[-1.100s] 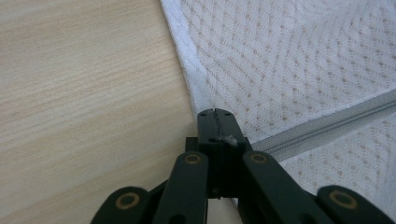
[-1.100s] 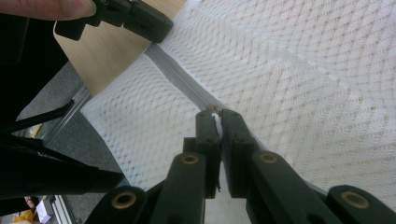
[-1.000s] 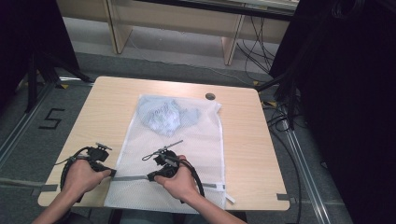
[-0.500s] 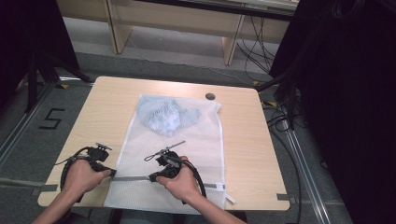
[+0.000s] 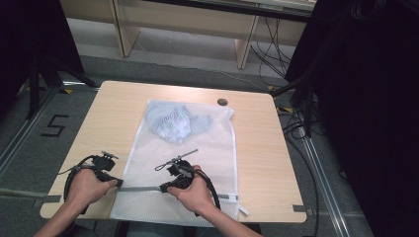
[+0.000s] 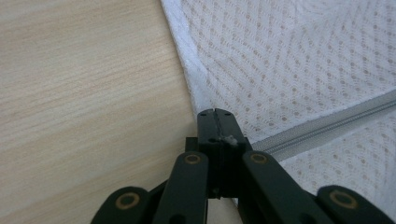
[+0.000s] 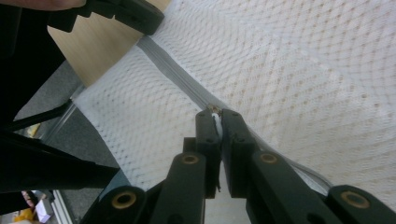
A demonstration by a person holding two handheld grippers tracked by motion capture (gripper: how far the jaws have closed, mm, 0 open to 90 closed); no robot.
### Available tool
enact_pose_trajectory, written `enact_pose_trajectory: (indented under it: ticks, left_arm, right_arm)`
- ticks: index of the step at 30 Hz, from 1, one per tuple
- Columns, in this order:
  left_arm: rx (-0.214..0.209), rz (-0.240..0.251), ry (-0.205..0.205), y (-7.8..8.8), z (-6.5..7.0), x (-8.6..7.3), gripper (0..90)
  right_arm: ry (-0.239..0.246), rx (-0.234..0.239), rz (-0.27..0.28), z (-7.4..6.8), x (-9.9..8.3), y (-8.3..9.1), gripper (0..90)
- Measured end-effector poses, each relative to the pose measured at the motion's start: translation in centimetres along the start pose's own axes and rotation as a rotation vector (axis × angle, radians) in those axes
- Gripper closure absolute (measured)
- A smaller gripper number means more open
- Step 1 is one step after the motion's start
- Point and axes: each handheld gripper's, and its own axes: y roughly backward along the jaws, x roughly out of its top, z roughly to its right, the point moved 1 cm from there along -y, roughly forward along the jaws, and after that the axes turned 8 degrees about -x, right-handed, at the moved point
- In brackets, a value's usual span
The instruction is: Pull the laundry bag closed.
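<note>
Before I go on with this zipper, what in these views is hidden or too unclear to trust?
- Zipper pull: right gripper view, sunk between the right gripper jaws; only a white sliver shows.
- Mesh bag near edge: high view, covered by the hands.
- Blue garment: high view, blurred through mesh; type unclear.
- Left gripper grip: left gripper view, its jaws hide the zipper end.

High view looked forward and down from above; both gripper views sat close along their jaws, sharing the mesh bag (image 5: 207,163) zipper (image 6: 322,128).

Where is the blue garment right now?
In the high view, the blue garment lies bunched inside the white mesh bag, at its far end, left of the table's round grommet.
</note>
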Motion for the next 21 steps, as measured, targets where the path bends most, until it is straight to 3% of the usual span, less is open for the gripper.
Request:
enact_pose_trajectory:
  ticks: [2,7,10,11,15,21]
  left_arm:
    - [0.004,0.010,0.008,-0.10,0.07,0.01,89.9]
    - [0.000,0.000,-0.002,-0.02,0.06,0.02,89.9]
    - [0.000,0.002,0.000,-0.03,0.04,0.01,89.9]
    - [-0.001,0.002,0.000,-0.03,0.04,0.02,89.9]
    - [-0.001,0.001,-0.001,-0.03,0.06,0.02,89.9]
    - [0.000,0.000,-0.002,-0.03,0.06,0.04,89.9]
  right_arm:
    - [-0.017,-0.003,-0.021,0.00,-0.02,0.18,87.1]
    - [0.011,-0.003,-0.008,0.14,0.01,0.34,87.1]
    - [0.005,-0.007,-0.006,0.14,-0.02,0.38,87.1]
    - [-0.018,-0.012,-0.023,0.03,-0.04,0.48,87.1]
    - [0.008,-0.008,-0.001,0.19,0.01,0.47,87.1]
    - [-0.002,-0.014,-0.007,0.34,-0.02,0.82,87.1]
